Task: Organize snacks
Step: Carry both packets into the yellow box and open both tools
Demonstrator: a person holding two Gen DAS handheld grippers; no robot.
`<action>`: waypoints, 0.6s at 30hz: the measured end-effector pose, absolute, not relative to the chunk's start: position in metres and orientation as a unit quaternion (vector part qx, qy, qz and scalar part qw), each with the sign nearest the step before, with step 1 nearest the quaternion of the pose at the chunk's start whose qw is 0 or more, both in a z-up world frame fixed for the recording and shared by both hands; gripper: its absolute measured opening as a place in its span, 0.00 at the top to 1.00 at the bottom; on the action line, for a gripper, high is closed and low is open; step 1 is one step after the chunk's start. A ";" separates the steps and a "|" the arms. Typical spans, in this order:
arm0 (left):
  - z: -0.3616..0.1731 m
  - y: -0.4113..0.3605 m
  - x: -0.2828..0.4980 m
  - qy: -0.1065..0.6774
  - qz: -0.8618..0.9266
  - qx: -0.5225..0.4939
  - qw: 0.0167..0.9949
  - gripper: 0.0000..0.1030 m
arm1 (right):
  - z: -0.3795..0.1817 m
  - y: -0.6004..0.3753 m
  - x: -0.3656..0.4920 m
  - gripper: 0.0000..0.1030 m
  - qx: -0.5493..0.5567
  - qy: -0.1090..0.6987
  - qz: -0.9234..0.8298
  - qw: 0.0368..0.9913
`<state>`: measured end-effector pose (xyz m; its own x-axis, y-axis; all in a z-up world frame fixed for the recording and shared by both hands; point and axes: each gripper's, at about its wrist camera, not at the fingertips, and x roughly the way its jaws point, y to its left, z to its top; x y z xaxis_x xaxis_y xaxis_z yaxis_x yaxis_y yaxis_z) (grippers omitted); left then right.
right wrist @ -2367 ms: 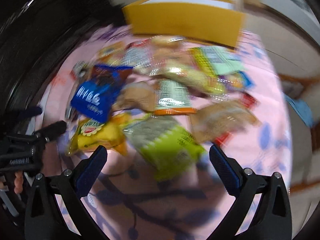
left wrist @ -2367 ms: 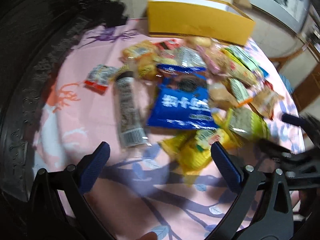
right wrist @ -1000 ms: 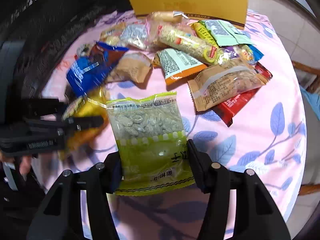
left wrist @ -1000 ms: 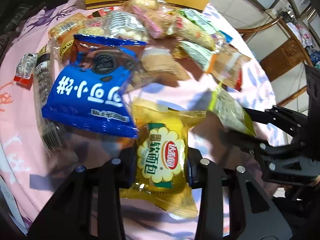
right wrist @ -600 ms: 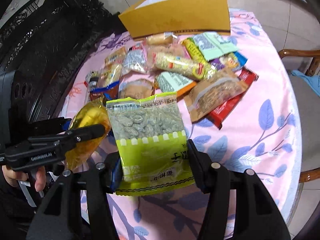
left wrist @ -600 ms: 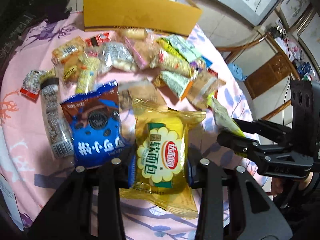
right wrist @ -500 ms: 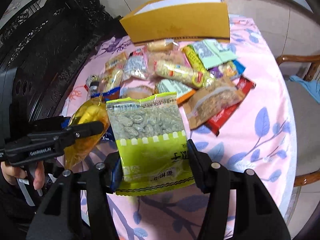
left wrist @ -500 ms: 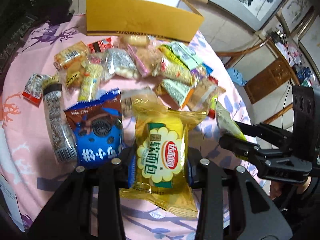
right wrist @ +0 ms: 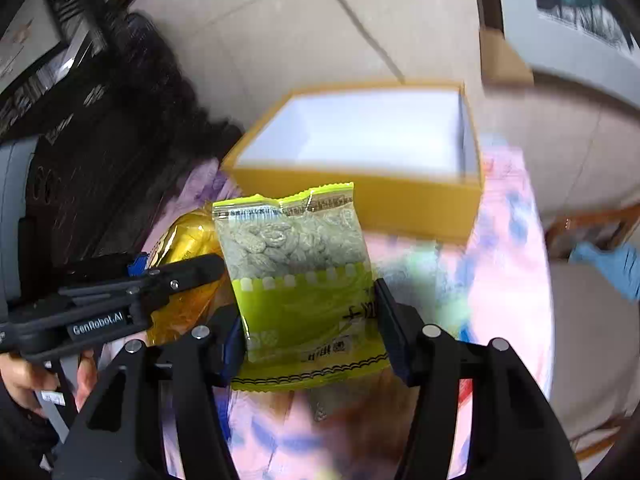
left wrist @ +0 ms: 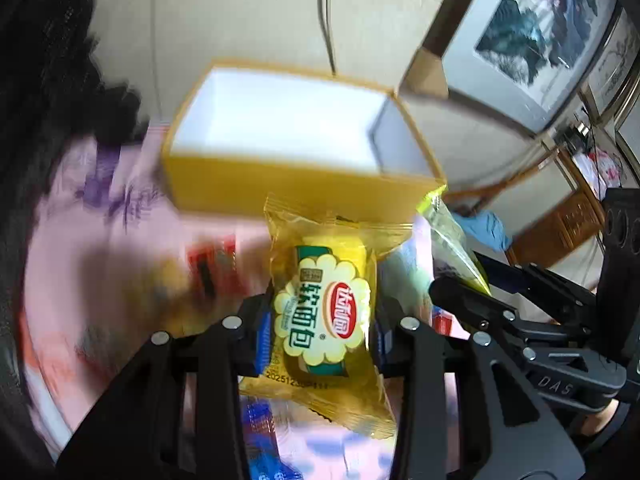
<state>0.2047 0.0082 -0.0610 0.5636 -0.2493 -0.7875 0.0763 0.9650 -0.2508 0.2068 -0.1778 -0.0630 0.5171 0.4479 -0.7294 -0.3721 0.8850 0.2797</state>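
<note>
My left gripper (left wrist: 322,334) is shut on a yellow bread packet (left wrist: 324,312) and holds it in the air just short of the open yellow box (left wrist: 296,176). My right gripper (right wrist: 310,320) is shut on a green seed packet (right wrist: 296,276), raised before the same yellow box (right wrist: 360,196), whose white inside looks empty. The two grippers are side by side: the green packet (left wrist: 448,240) shows at the right of the left wrist view, the yellow packet (right wrist: 180,248) at the left of the right wrist view. Other snacks on the pink tablecloth (left wrist: 80,240) below are blurred.
Dark carved furniture (right wrist: 100,140) stands left of the table. A wooden chair with a blue cloth (right wrist: 608,260) is at the right. A framed picture (left wrist: 528,40) leans on the wall behind the box. A cable (right wrist: 360,20) runs down the wall.
Both grippers closed on their packets, lifted them off the table and moved forward to the yellow box, whose open inside now shows. The snack pile has dropped below view.
</note>
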 end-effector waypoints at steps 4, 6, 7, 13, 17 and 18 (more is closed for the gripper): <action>-0.044 0.010 0.266 0.456 -0.080 -0.086 0.882 0.64 | -0.044 -0.169 0.268 0.44 0.040 0.419 0.208 0.883; -0.040 0.014 0.294 0.458 -0.074 -0.094 0.881 0.64 | -0.042 -0.168 0.287 0.44 0.040 0.417 0.200 0.886; -0.038 0.016 0.303 0.457 -0.072 -0.094 0.881 0.64 | -0.041 -0.168 0.300 0.44 0.042 0.415 0.196 0.887; -0.035 0.020 0.350 0.453 -0.070 -0.084 0.885 0.63 | -0.040 -0.169 0.334 0.44 0.043 0.404 0.194 0.893; -0.036 0.019 0.370 0.453 -0.066 -0.076 0.886 0.57 | -0.039 -0.166 0.350 0.42 0.043 0.401 0.186 0.896; -0.037 0.019 0.375 0.452 -0.058 -0.074 0.887 0.45 | -0.039 -0.165 0.355 0.42 0.041 0.402 0.181 0.897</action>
